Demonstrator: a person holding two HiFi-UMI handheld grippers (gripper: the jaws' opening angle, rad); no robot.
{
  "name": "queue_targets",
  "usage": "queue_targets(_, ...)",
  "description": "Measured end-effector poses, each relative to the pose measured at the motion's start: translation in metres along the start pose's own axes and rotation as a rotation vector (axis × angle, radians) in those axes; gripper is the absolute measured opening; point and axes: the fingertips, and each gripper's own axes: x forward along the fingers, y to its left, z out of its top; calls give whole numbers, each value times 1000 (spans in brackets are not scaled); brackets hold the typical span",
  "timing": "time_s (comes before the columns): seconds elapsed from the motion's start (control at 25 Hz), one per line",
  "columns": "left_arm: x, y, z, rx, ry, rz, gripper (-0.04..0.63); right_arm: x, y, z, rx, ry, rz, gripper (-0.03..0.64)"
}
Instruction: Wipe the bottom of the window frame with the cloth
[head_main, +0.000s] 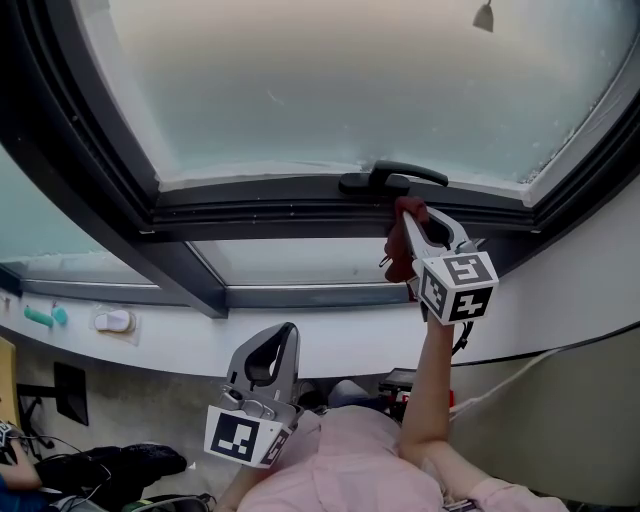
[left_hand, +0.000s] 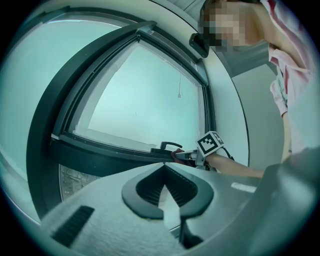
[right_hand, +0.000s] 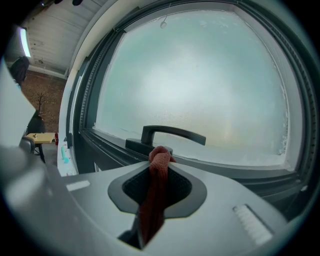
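Note:
The dark window frame's bottom rail runs across the head view below the frosted pane, with a black handle on it. My right gripper is raised to that rail just under the handle and is shut on a dark red cloth, which hangs down from between its fingers. In the right gripper view the cloth runs through the right gripper, bunched at the tips close to the handle. My left gripper is held low near my body, shut and empty, away from the window.
A second glass pane lies under the rail. The white curved ledge below carries small teal items and a white object. A blind pull hangs top right. A white cable runs at right.

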Motion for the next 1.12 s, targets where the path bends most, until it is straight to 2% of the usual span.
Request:
queue_targets(0.68, 51, -43, -14, -46, 37, -72, 0, -9, -28, -6, -6, 31, 59, 61)
queue_targets(1.12, 69, -49, -15, -46, 31, -57, 0, -17, -47, -9, 18, 16, 68, 61)
